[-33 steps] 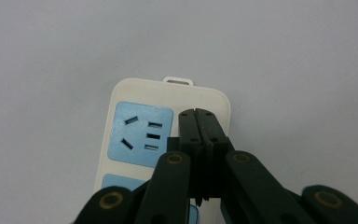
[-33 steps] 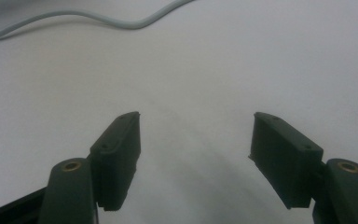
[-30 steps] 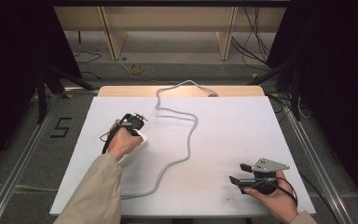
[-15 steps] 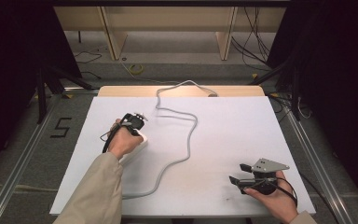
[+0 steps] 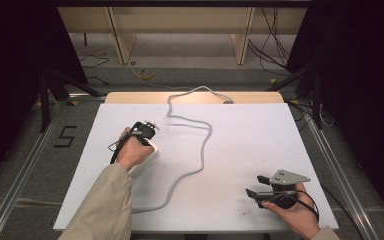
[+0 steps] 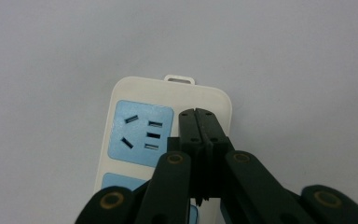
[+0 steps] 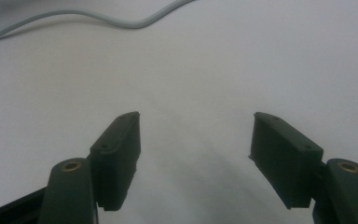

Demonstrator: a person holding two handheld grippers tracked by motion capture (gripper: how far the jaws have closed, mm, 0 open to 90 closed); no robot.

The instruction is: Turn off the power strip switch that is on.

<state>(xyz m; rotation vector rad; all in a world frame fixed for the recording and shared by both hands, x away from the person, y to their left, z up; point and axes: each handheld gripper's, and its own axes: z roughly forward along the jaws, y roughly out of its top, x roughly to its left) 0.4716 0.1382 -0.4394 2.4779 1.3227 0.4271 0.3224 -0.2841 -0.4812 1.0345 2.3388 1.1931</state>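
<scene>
Left gripper [image 6: 200, 114]: jaws pressed flat together, nothing between them, tips over the cream power strip [image 6: 121, 98] beside its blue socket face [image 6: 140, 133].
Power strip: lies toward the desk's [image 5: 260, 135] left edge, under the left hand [image 5: 132, 150]; its grey cord [image 5: 202, 145] snakes to the far edge.
Right gripper [image 7: 193, 158]: jaws spread wide, empty, hovering by the near right corner.
Step, as I judge it: pinning the strip down. Press squarely on the casing, clear of the socket slots, so it cannot slide.

The high view looks forward and down on the white table [image 5: 240, 145]. Both gripper views face it closely, sharing its surface.
</scene>
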